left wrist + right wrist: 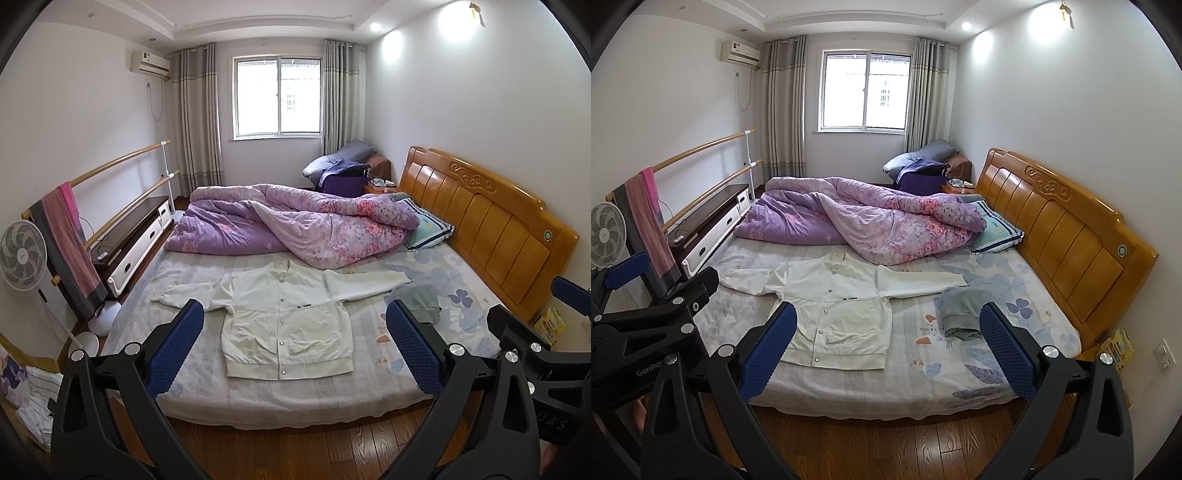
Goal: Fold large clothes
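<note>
A white button-up jacket (286,325) lies flat, front up, on the bed (295,398) with both sleeves spread out; it also shows in the right wrist view (834,317). My left gripper (295,332) is open and empty, held above the floor in front of the bed's near edge. My right gripper (888,334) is open and empty too, beside the left one, also short of the bed. A folded grey-green garment (960,310) lies to the right of the jacket (417,301).
A crumpled purple floral quilt (280,225) and a pillow (428,229) fill the far half of the bed. A wooden headboard (487,229) stands right. A fan (22,254), towel rails and a low cabinet (129,240) line the left wall. Wood floor (295,454) lies below.
</note>
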The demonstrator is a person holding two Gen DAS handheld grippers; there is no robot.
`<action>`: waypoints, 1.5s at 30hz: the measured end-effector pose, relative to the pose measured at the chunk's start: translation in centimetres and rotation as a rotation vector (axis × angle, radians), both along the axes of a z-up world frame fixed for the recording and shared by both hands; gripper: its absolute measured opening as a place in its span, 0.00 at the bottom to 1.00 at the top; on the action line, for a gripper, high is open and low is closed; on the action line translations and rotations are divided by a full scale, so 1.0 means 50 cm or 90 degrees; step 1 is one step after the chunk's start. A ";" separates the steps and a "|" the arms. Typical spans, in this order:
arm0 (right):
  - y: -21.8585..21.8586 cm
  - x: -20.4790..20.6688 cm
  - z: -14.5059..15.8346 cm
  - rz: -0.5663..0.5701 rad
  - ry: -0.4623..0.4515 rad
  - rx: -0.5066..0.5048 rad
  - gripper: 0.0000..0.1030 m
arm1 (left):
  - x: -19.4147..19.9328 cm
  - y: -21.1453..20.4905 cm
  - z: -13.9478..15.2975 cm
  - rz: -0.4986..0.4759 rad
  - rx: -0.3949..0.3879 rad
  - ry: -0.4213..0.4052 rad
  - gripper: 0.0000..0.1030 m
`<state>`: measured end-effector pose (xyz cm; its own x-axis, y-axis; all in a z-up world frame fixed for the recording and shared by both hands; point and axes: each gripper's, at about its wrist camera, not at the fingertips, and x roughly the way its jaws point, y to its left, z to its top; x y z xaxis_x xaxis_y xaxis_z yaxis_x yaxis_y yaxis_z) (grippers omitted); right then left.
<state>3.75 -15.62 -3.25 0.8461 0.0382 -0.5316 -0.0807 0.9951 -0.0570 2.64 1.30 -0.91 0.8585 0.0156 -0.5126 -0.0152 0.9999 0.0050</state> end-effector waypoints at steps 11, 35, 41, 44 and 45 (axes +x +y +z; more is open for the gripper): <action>0.064 0.031 -0.038 -0.012 0.045 0.003 0.93 | 0.051 0.056 -0.044 -0.013 0.003 0.051 0.95; 0.153 0.375 -0.150 0.048 0.136 -0.003 0.93 | 0.412 0.146 -0.173 0.041 0.016 0.136 0.95; 0.173 0.543 -0.178 0.090 0.165 -0.022 0.93 | 0.580 0.161 -0.209 0.076 0.019 0.168 0.95; 0.200 0.623 -0.209 0.125 0.186 -0.036 0.93 | 0.639 0.184 -0.241 0.101 0.016 0.183 0.95; 0.211 0.643 -0.220 0.132 0.197 -0.041 0.93 | 0.663 0.200 -0.258 0.112 0.018 0.191 0.95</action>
<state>35.90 -5.04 -14.25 0.6232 0.1496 -0.7676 -0.3034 0.9509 -0.0609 35.78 11.31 -13.80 0.6522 0.1681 -0.7392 -0.1817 0.9813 0.0628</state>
